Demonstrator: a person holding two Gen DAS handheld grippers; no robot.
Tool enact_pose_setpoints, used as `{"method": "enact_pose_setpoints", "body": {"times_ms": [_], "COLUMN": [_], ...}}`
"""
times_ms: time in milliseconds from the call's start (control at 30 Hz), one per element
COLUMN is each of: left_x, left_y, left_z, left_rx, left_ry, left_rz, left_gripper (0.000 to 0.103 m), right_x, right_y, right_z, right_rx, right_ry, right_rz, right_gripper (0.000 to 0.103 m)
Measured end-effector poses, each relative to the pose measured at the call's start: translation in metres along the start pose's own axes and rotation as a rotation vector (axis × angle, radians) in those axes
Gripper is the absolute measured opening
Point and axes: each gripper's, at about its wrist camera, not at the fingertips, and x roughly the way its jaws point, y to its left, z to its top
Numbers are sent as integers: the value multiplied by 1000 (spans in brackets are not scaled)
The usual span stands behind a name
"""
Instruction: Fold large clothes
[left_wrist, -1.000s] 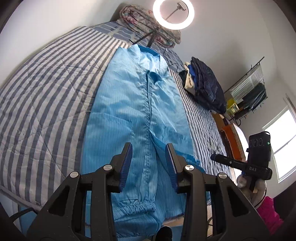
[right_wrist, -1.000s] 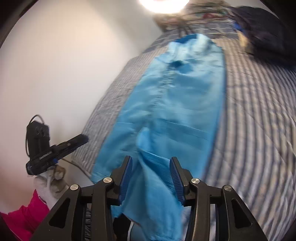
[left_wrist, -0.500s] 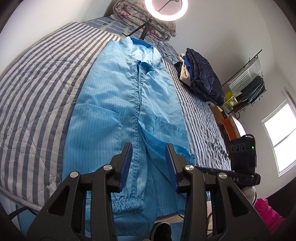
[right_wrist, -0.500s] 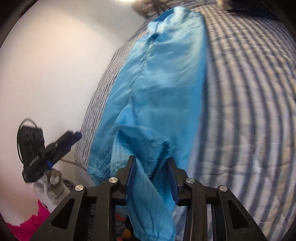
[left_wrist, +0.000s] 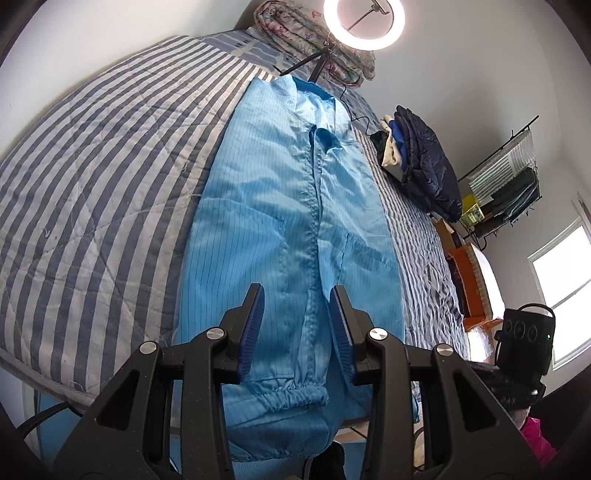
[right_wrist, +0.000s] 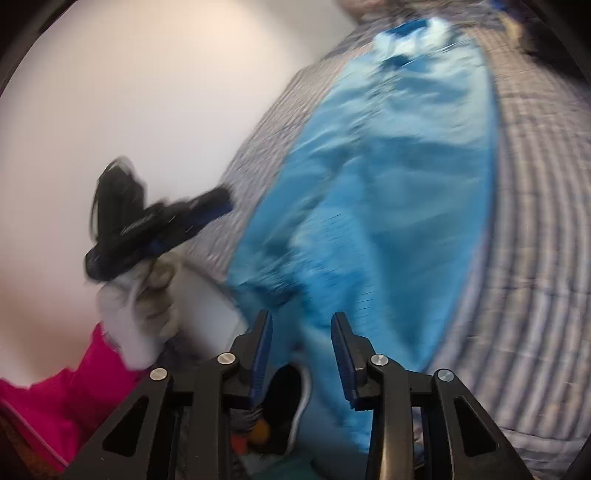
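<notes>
A large light-blue pinstriped garment (left_wrist: 291, 221) lies lengthwise on the striped bed (left_wrist: 92, 192), collar at the far end, elastic cuffs hanging over the near edge. My left gripper (left_wrist: 295, 321) is open and empty, hovering above the garment's near end. In the blurred right wrist view the same garment (right_wrist: 388, 206) lies on the bed (right_wrist: 535, 258). My right gripper (right_wrist: 301, 347) is open with nothing between its pads, just off the near hem. The left gripper (right_wrist: 155, 229) shows there in a gloved hand.
A ring light (left_wrist: 364, 24) on a stand and a rolled quilt (left_wrist: 314, 40) stand at the bed's far end. A pile of dark clothes (left_wrist: 421, 162) lies at the right side. A wire rack (left_wrist: 506, 192) and a window (left_wrist: 561, 288) are on the right.
My right gripper let go of the garment's lower fold, which dropped back down, and drew back with open jaws. My left gripper shifted slightly, still open.
</notes>
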Motion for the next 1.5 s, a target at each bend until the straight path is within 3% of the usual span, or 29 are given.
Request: {"method": "enact_pose_setpoints", "body": {"times_ms": [100,300,367,500,533,600,667,767,1000,1033,1067,1100,1133,1167,1267,1400,1467,1500], "left_x": [5,4,4,4,4,5,5,7,8,6,4,2,0,-2,-5,-6,-5,-6], "left_y": [-3,-14,-12,-7,-8,-9,-12,-16,-23,-24,-24,-23,-21,-19,-13,-7,-9,-10], "left_z": [-3,-6,-7,-9,-11,-15,-19,-26,-37,-37,-37,-36,-34,-34,-31,-28,-28,-29], "left_rx": [12,50,50,25,26,33,43,50,73,73,72,68,63,55,35,19,24,28], "left_ry": [21,25,28,53,60,70,80,105,123,114,105,98,94,87,78,82,85,85], "left_rz": [0,-11,-12,-32,-38,-43,-48,-61,-52,-50,-49,-47,-47,-46,-47,-58,-65,-66], "left_gripper": [36,36,36,36,36,36,36,36,36,36,36,36,36,36,36,36,36,36], "right_x": [8,59,49,11,1,-8,-14,-12,27,33,42,49,47,47,24,-11,-17,-16], "right_y": [-11,19,30,12,7,-3,-10,5,56,60,64,66,65,58,31,-24,-35,-35], "right_z": [0,-26,-29,-30,-33,-38,-47,-56,-53,-54,-54,-56,-60,-54,-37,-27,-28,-30], "right_rx": [54,-1,-46,29,33,50,81,-25,-354,-381,-414,-444,-443,-391,-167,262,334,334], "right_ry": [-10,197,172,77,58,54,62,50,89,101,120,146,163,166,126,43,26,44], "right_rz": [-60,71,80,44,0,-35,-48,-144,-253,-271,-292,-323,-338,-319,-144,208,296,320], "right_gripper": [35,35,35,37,40,58,59,57,56,54,44,19,7,2,0,0,0,5]}}
